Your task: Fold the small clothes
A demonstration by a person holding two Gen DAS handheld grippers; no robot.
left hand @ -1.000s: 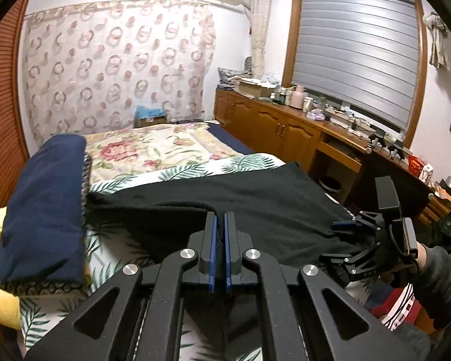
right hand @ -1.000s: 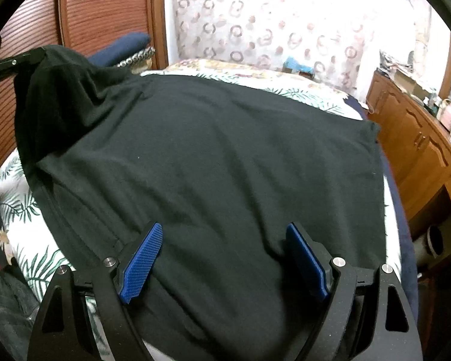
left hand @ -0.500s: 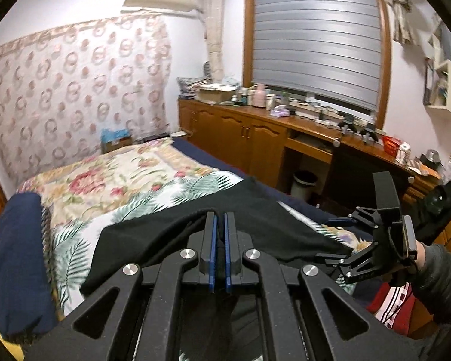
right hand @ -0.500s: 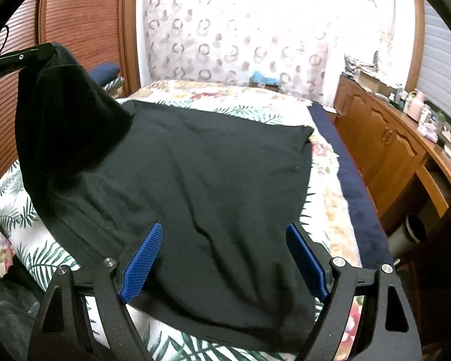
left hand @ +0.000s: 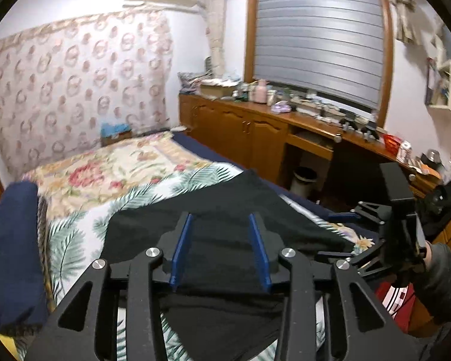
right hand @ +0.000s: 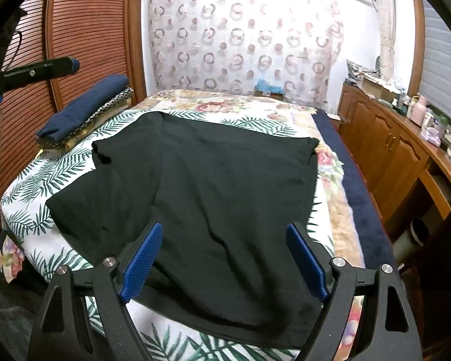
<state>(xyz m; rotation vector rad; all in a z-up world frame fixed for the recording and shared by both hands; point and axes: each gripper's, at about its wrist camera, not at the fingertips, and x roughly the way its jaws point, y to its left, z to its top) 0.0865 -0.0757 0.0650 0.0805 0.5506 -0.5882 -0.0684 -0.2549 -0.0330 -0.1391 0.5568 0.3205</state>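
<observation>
- A black garment [right hand: 225,198] lies spread on the bed [right hand: 30,186], over a bedspread printed with green fern leaves and flowers, and it covers much of the near half of the mattress.
- One fold looks done: on the left side in the right wrist view, a panel of cloth is turned in over the body of the garment, and its edge makes a long diagonal ridge running from the far end toward the near hem.
- Judging from that, the task is at an early stage; the right side is not yet turned in, and the lengthwise folds are not yet made.
- The fabric is matte, soft and limp, mostly flat, with a few shallow creases near the closest edge.
- The left gripper [left hand: 220,251] hangs just over the garment with its jaws opening; the blue pads stand apart and press on no cloth.
- The right gripper [right hand: 224,263] has its jaws spread wide above the near hem and holds nothing.
- A folded navy blanket [right hand: 84,108] sits beside the wooden louvred doors [right hand: 84,30], well apart from the garment.
</observation>
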